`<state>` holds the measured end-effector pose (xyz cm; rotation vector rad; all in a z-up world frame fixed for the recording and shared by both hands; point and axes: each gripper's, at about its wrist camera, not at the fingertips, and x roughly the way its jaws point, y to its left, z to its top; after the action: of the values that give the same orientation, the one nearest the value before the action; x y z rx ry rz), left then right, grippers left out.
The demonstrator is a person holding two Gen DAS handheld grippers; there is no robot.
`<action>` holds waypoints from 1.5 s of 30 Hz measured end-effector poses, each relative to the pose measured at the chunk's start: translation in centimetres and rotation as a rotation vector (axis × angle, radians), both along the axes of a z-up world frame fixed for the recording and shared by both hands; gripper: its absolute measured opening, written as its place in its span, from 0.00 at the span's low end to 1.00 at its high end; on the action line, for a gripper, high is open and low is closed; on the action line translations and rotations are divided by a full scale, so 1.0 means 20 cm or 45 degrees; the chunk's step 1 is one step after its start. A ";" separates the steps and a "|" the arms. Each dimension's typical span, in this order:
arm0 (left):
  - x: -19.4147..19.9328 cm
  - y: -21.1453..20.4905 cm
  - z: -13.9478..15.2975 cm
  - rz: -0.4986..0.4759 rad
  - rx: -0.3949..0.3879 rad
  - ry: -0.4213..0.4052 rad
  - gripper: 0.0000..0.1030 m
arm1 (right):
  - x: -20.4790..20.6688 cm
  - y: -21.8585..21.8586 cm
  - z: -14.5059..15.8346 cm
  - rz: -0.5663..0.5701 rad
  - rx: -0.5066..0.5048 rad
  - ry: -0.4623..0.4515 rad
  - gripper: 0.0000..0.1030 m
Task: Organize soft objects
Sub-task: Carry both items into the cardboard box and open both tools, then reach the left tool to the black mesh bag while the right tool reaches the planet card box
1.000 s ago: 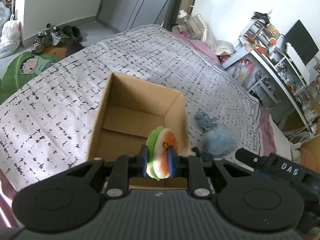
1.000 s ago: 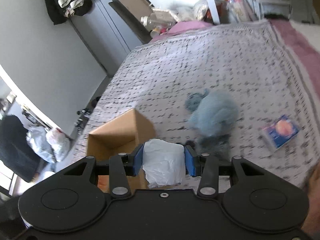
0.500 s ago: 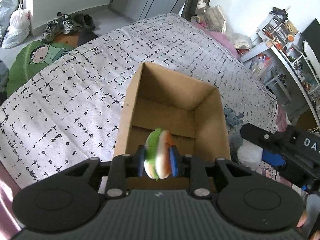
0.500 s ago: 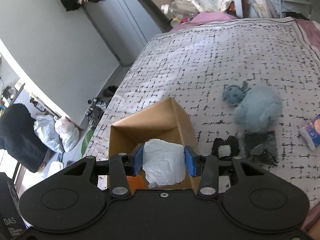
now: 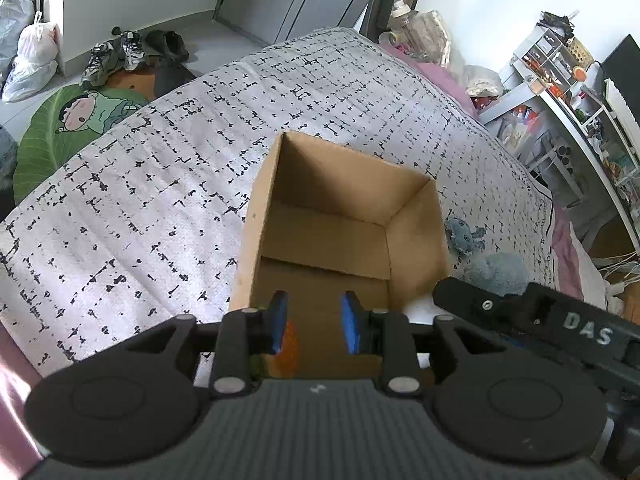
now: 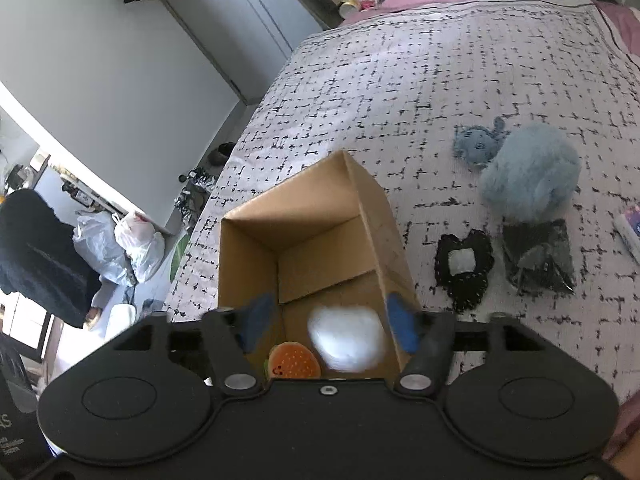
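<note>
An open cardboard box (image 5: 416, 236) (image 6: 372, 216) stands on the patterned bedspread. My left gripper (image 5: 313, 322) is open above the box's near end, with the burger plush (image 5: 289, 348) below its fingers inside the box. My right gripper (image 6: 326, 322) is open over the same box; a blurred white soft bundle (image 6: 347, 338) and the burger plush (image 6: 294, 362) show in the box beneath it. The right gripper's body (image 5: 532, 316) shows at the right in the left wrist view.
On the bedspread (image 6: 420, 80) right of the box lie a small blue octopus plush (image 6: 476, 144), a fluffy blue plush (image 6: 530, 172), a black lacy item (image 6: 464, 268), a dark bag (image 6: 538, 256) and a packet (image 6: 630, 232). Shoes (image 5: 132, 52) and bags (image 5: 28, 56) lie on the floor.
Both grippers moved over the box and opened. The left let go of the burger plush and the right let go of the white bundle; both dropped into the box.
</note>
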<state>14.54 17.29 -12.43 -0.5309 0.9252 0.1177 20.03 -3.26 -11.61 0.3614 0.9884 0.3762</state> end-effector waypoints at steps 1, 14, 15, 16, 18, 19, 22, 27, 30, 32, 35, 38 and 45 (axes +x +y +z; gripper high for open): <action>0.00 -0.01 0.01 0.001 0.005 0.001 0.33 | -0.01 -0.01 0.01 -0.005 -0.012 -0.010 0.72; -0.02 -0.18 0.14 -0.027 0.030 -0.030 0.68 | -0.08 -0.27 0.11 -0.082 -0.046 -0.035 0.76; -0.03 -0.20 0.15 -0.033 0.031 -0.032 0.69 | -0.08 -0.29 0.11 -0.091 -0.048 -0.038 0.77; -0.03 -0.22 0.16 -0.039 0.034 -0.034 0.69 | -0.09 -0.31 0.12 -0.102 -0.050 -0.041 0.78; -0.03 -0.26 0.18 -0.048 0.041 -0.042 0.69 | -0.10 -0.36 0.13 -0.121 -0.058 -0.052 0.79; -0.03 -0.28 0.20 -0.054 0.045 -0.045 0.69 | -0.10 -0.38 0.14 -0.128 -0.063 -0.056 0.79; -0.03 -0.34 0.22 -0.068 0.048 -0.051 0.70 | -0.11 -0.45 0.16 -0.145 -0.077 -0.066 0.86; -0.02 -0.44 0.25 -0.081 0.060 -0.042 0.74 | -0.10 -0.58 0.19 -0.169 -0.100 -0.065 0.91; -0.02 -0.50 0.27 -0.084 0.066 -0.042 0.79 | -0.10 -0.65 0.20 -0.186 -0.113 -0.071 0.94; -0.01 -0.54 0.28 -0.089 0.072 -0.040 0.80 | -0.09 -0.70 0.21 -0.186 -0.126 -0.073 0.96; 0.00 -0.60 0.29 -0.090 0.083 -0.035 0.80 | -0.08 -0.77 0.23 -0.180 -0.131 -0.078 0.97; 0.00 -0.66 0.30 -0.090 0.082 -0.033 0.80 | -0.06 -0.84 0.24 -0.174 -0.143 -0.085 0.99; 0.03 -0.80 0.31 -0.098 0.102 -0.013 0.80 | -0.03 -0.98 0.22 -0.160 -0.150 -0.069 1.00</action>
<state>15.11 1.29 -6.25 -0.4210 0.9256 0.0819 19.45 -22.86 -7.14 0.3033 0.9250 0.2118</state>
